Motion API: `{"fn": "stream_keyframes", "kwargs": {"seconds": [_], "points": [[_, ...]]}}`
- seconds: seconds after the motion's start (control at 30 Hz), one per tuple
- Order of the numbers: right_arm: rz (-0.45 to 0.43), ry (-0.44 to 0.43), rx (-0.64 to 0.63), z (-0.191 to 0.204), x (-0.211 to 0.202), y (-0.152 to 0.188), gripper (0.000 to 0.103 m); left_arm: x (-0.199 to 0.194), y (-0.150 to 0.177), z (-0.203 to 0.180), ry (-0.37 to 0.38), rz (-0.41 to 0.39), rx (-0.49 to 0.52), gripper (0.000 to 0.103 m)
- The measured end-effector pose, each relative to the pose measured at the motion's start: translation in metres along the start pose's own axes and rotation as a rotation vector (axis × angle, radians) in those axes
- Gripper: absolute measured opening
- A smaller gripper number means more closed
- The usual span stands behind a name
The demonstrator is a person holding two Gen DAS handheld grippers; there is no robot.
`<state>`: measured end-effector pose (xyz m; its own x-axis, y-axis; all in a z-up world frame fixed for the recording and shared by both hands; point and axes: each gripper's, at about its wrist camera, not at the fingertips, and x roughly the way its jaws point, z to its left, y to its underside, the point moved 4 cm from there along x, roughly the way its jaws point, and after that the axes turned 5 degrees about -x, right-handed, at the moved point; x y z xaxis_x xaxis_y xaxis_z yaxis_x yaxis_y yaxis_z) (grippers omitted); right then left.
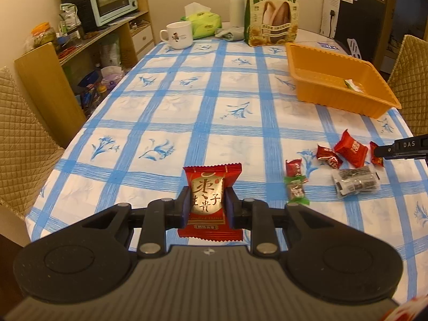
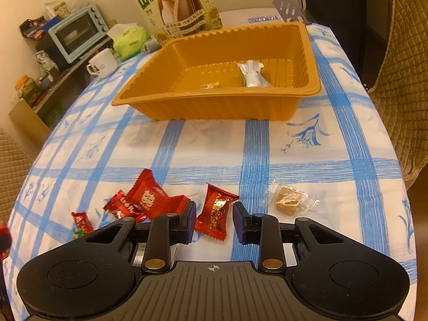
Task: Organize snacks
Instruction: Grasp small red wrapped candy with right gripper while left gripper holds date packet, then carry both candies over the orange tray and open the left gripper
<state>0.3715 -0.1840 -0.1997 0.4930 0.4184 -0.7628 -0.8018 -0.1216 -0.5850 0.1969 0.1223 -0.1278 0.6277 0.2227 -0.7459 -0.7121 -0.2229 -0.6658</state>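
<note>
Glossy red jujube packet [image 1: 211, 203] pinched in left hand-held gripper [image 1: 205, 203], ribbed orange tray [image 1: 345, 99]

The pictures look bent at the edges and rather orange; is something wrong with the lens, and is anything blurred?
Left wrist view: fisheye lens bows the tablecloth grid and darkens the corners; warm indoor light tints everything; the date packet in the tongs reads sharp. Right wrist view: same curving and tint; soft glare on the orange tray; the red candy is sharp.
</note>
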Motion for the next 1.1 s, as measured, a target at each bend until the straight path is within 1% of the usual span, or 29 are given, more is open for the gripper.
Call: {"fn": "stream_keyframes", "kwargs": {"seconds": [0.17,0.2,0.43,0.63,0.87,1.1], "points": [[0.004,0.005,-0.020,0.002,0.008,-0.002,0.026,0.002,0.000,-0.001,-0.009,0.007,0.006,0.024],[0.006,0.006,-0.028,0.004,0.009,-0.002,0.023,0.002,0.000,-0.002,-0.011,0.007,0.011,0.024],[0.004,0.007,-0.056,0.004,0.007,-0.004,0.021,0.006,-0.009,-0.009,0.001,-0.001,0.032,0.024],[-0.018,-0.023,-0.044,-0.002,-0.013,-0.010,0.021,0.008,-0.022,-0.023,0.029,-0.020,0.072,0.024],[-0.066,-0.052,-0.044,-0.010,-0.043,-0.031,0.021,0.017,-0.057,-0.054,0.087,-0.068,0.141,0.024],[-0.121,-0.073,-0.042,-0.017,-0.054,-0.069,0.021,0.032,-0.108,-0.105,0.157,-0.145,0.238,0.024]]}}
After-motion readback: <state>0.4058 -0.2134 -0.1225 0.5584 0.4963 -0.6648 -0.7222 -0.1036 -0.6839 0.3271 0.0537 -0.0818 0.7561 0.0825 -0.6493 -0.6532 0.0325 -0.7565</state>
